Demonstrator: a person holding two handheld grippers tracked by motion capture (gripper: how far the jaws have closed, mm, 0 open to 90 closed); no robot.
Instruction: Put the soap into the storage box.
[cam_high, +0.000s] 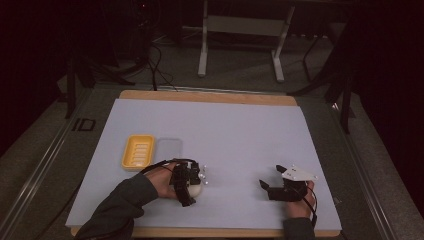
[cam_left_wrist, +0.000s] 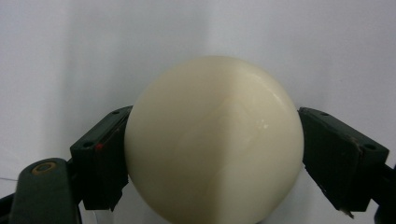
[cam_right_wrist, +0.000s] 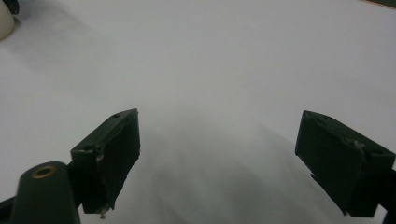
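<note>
A smooth cream ball (cam_left_wrist: 212, 144) sits between the two black jaws of my left gripper (cam_left_wrist: 215, 116), and both pads press its sides. In the high view the left gripper (cam_high: 187, 182) holds the cream ball (cam_high: 196, 190) low over the white mat, near its front left. A yellow ridged dish (cam_high: 138, 151) lies just behind it, with a clear lid (cam_high: 169, 149) beside the dish. My right gripper (cam_high: 270, 176) rests at the front right, jaws pointing left. In its own view the right gripper (cam_right_wrist: 219, 121) stands open over bare mat, and the cream ball (cam_right_wrist: 4, 23) peeks in at the top left.
The white mat (cam_high: 240, 135) covers a wooden board (cam_high: 210, 96) on the table. Beyond the far edge stand metal table legs (cam_high: 202, 55) and cables on a dark floor.
</note>
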